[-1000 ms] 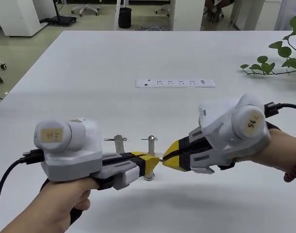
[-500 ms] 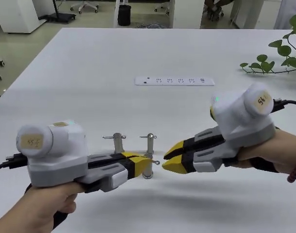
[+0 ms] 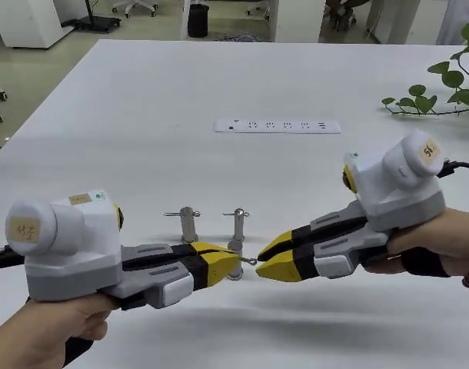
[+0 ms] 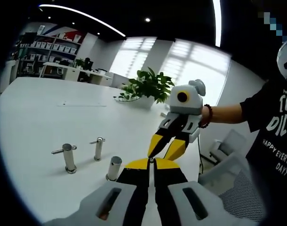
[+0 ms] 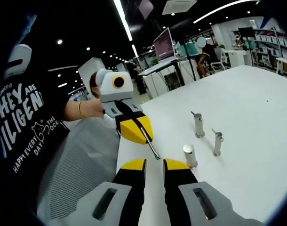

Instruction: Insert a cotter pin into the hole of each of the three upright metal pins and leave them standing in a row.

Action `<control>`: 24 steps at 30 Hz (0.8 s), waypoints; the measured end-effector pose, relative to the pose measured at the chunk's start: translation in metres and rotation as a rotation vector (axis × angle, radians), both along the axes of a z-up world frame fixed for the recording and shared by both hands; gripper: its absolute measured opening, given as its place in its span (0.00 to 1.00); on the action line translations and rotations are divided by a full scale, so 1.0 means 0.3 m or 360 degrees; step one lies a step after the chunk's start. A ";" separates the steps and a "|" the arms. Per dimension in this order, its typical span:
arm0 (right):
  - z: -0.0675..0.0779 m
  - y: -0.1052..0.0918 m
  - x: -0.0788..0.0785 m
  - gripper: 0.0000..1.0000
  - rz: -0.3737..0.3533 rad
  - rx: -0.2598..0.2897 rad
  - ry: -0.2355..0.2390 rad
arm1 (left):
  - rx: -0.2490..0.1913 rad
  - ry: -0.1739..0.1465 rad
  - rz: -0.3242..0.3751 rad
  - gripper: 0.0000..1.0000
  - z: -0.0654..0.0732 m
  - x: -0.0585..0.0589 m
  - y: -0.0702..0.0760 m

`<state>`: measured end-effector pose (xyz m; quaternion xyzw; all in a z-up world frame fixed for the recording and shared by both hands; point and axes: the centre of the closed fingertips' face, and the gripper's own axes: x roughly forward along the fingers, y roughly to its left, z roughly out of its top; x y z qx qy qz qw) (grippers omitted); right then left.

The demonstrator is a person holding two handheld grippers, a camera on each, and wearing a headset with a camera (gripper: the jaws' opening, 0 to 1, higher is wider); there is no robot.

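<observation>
Two pins behind the bare pin carry cotters; left gripper pinches last cotter pin beside it; right gripper slightly open, empty.

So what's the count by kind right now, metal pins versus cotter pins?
metal pins: 3
cotter pins: 3 (2 inserted, 1 held in the left gripper)
Total: 6

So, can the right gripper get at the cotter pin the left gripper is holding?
Probably yes. The right gripper has its jaws open and faces the cotter pin, which sticks out of the left gripper and its shut jaws, with nothing between them.
</observation>
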<state>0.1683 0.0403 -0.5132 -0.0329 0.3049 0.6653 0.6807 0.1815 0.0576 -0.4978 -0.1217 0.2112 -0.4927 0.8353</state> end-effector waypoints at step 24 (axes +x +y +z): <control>0.016 0.020 -0.040 0.00 0.0113 0.0040 -0.0014 | -0.0119 0.0005 -0.0105 0.00 0.037 -0.041 -0.031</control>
